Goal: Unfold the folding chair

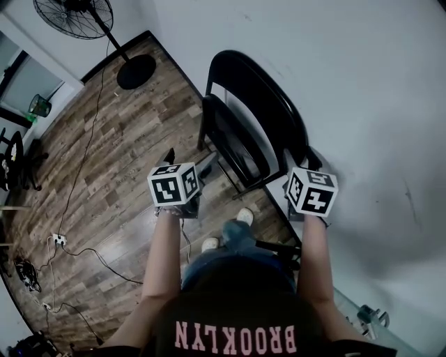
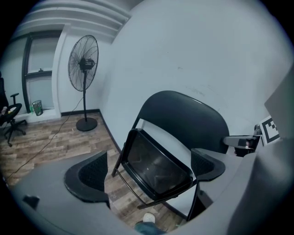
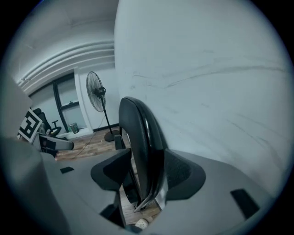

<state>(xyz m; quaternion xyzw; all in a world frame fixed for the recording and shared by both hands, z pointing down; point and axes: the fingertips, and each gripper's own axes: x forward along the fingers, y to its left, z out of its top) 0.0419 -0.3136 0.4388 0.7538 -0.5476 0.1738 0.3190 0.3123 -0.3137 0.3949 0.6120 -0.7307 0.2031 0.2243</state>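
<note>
The folding chair (image 1: 258, 104) is standing nearly flat against the wall on the right, its seat (image 2: 156, 167) swinging only slightly out from the backrest, so it is probably still waiting to be opened. The right gripper (image 3: 142, 172) is clamping the near side edge of the backrest between its 2 pads, likely steadying the frame. The left gripper (image 2: 149, 170) is hanging with its jaws spread and grasping nothing, facing the seat from a little way off, seemingly lining up to pull it down.

A white wall (image 1: 362, 84) is filling the right side, and wood-plank floor (image 1: 104, 160) is stretching left. 1 pedestal fan (image 1: 77, 17) is standing far off, and cables (image 1: 83, 251) are trailing across the near-left boards.
</note>
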